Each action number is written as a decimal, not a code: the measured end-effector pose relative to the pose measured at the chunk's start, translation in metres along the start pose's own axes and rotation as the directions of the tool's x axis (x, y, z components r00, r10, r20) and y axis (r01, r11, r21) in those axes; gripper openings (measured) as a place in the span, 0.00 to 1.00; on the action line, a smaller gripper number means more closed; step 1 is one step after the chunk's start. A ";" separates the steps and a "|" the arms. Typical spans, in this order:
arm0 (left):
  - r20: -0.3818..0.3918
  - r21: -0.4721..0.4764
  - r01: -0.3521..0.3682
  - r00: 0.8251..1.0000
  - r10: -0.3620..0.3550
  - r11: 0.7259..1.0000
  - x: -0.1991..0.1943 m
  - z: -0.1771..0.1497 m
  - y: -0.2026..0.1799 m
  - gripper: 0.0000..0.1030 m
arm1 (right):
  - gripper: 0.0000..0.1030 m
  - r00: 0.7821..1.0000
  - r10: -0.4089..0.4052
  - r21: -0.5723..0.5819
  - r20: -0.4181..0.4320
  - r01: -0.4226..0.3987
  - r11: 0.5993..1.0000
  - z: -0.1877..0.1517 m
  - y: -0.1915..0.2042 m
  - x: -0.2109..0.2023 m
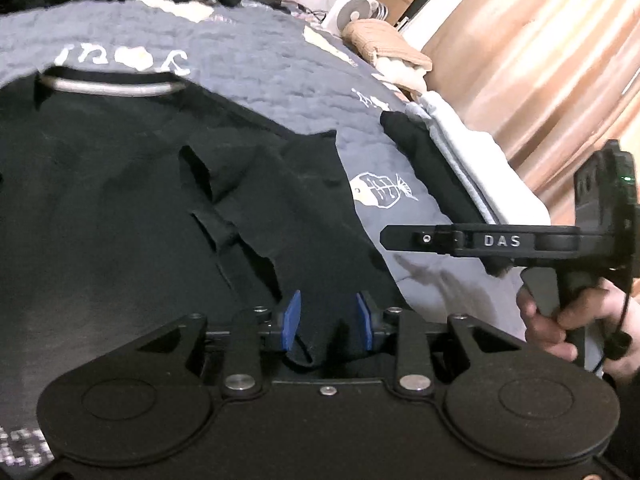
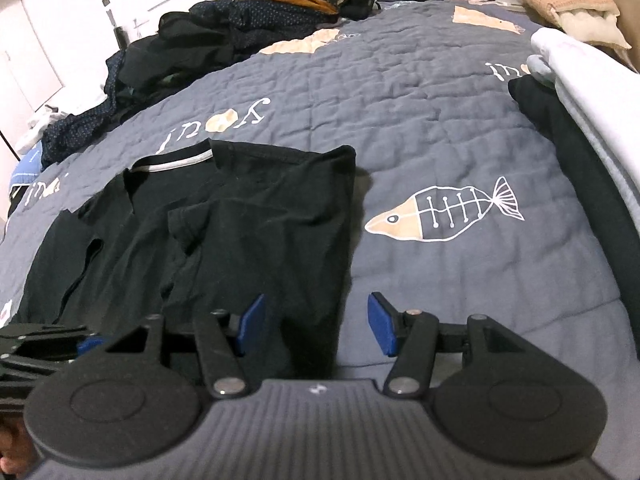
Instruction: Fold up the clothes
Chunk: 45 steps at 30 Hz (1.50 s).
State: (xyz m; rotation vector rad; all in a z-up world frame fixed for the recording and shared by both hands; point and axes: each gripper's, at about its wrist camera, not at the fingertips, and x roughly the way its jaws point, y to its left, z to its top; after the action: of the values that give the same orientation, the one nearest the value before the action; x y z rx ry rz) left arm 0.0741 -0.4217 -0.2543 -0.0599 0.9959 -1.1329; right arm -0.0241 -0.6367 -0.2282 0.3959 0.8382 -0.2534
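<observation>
Left gripper point(image 1: 327, 322) straddled the black T-shirt's point(image 2: 208, 216) hem on the bed point(image 2: 400, 120) with narrow, unpressed jaws, right gripper point(image 2: 316, 322) gaped alongside; the fold probably awaited a firm pinch.
</observation>
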 end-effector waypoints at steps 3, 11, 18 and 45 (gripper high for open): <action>-0.031 -0.035 -0.007 1.000 0.006 0.999 0.009 -0.006 0.005 0.13 | 0.54 1.000 0.003 -0.010 -0.005 -0.003 1.000 -0.001 0.002 0.000; 0.039 -0.080 0.000 0.999 0.003 0.997 -0.020 -0.014 0.009 0.06 | 0.54 1.000 0.009 -0.001 0.001 -0.009 1.000 0.001 0.001 -0.001; 0.059 -0.079 -0.081 0.995 0.086 0.994 -0.010 -0.001 0.020 0.33 | 0.54 1.000 0.015 -0.007 0.001 -0.015 1.000 0.000 0.003 -0.001; 0.141 -0.229 -0.065 0.985 0.100 0.971 -0.029 0.008 0.044 0.39 | 0.54 1.000 -0.012 -0.028 -0.022 0.011 1.000 -0.002 0.003 0.002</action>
State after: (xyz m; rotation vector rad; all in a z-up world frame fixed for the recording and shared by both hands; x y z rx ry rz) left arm 0.1095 -0.3817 -0.2532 -0.2798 0.9767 -0.9218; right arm -0.0234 -0.6335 -0.2305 0.3685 0.8649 -0.2480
